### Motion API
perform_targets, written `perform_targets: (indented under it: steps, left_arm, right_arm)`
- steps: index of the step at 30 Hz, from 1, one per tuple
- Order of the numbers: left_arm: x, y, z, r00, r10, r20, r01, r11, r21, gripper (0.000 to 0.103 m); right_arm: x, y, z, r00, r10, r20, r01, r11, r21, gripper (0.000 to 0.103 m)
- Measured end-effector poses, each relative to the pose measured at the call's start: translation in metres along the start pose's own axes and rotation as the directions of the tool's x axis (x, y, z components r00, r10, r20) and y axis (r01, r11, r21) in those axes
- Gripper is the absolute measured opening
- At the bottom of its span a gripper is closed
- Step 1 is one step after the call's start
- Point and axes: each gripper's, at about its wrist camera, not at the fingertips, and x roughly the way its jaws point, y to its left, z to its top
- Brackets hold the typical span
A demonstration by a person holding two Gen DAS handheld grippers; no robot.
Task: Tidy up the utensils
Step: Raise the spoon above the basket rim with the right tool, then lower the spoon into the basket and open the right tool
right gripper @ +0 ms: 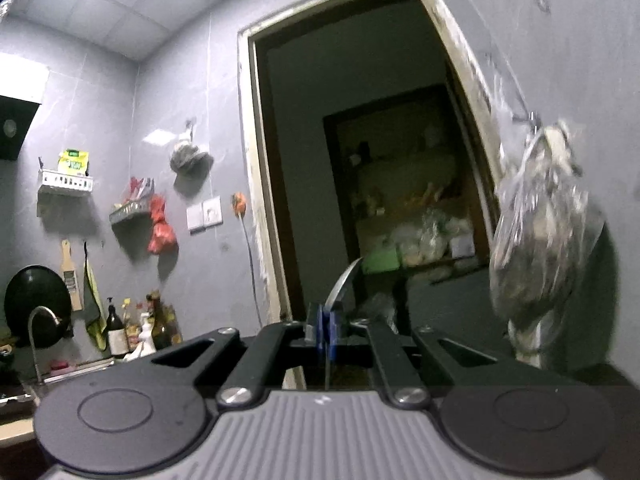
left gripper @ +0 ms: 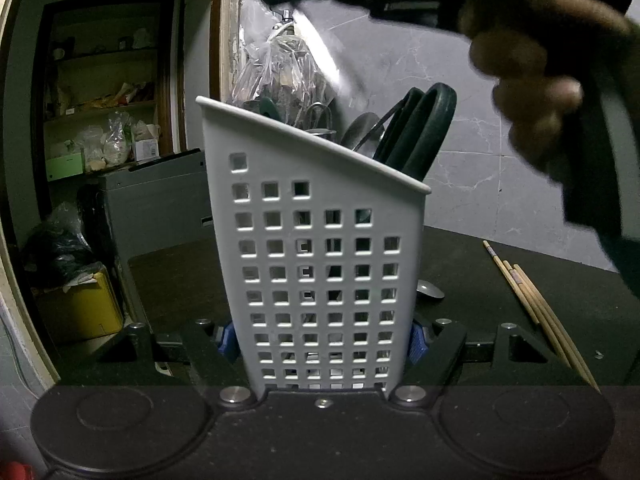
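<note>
In the left wrist view, a yellow box [left gripper: 86, 308] sits low on the floor at far left, under shelves seen through a doorway. At centre stands a white perforated utensil holder [left gripper: 316, 264], upright on the dark surface [left gripper: 492, 280]. The left gripper [left gripper: 320, 340] is clamped on its lower walls, a blue pad pressed against each side. Dark-handled scissors [left gripper: 424, 128] and a metal spoon [left gripper: 360, 130] stick up out of the holder's slanted rim. Just behind the holder's right edge a spoon bowl [left gripper: 430, 290] lies on the surface, and further right a few wooden chopsticks [left gripper: 536, 300] lie loose. Top right, a hand [left gripper: 532, 76] carries the right gripper above the holder, with a blurred knife [left gripper: 332, 56] angling down from it towards the holder's mouth.

In the right wrist view, a faucet [right gripper: 40, 332] and bottles [right gripper: 116, 328] stand at lower left. At centre, the right gripper [right gripper: 326, 330] has its blue pads squeezed together on the knife's thin blade, which curves up past them before the doorway. A clear plastic bag [right gripper: 540, 220] hangs on the right wall.
</note>
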Motion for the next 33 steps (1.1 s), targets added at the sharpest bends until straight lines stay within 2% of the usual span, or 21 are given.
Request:
perform_targets:
  steps: [7, 17, 25, 33]
  left_arm:
    - [0.000, 0.000, 0.000, 1.000, 0.001, -0.001, -0.001, 1.000, -0.001, 0.076]
    - [0.000, 0.000, 0.000, 1.000, 0.001, 0.000, -0.001, 1.000, -0.001, 0.076]
    - [0.000, 0.000, 0.000, 1.000, 0.001, -0.001, -0.001, 1.000, 0.000, 0.076]
    - [-0.001, 0.001, 0.001, 1.000, 0.000, 0.000, 0.000, 1.000, -0.003, 0.076]
  right_arm:
    - [0.000, -0.016, -0.020, 1.000, 0.014, -0.012, -0.014, 0.999, 0.050, 0.004]
    - [-0.013, -0.019, -0.041, 0.999, 0.040, -0.012, -0.040, 0.998, 0.051, 0.004]
    - [-0.007, -0.017, -0.036, 0.998, 0.061, 0.007, -0.061, 0.996, 0.070, 0.004]
    - [-0.008, -0.010, -0.052, 1.000, -0.018, 0.011, 0.017, 1.000, 0.013, 0.004]
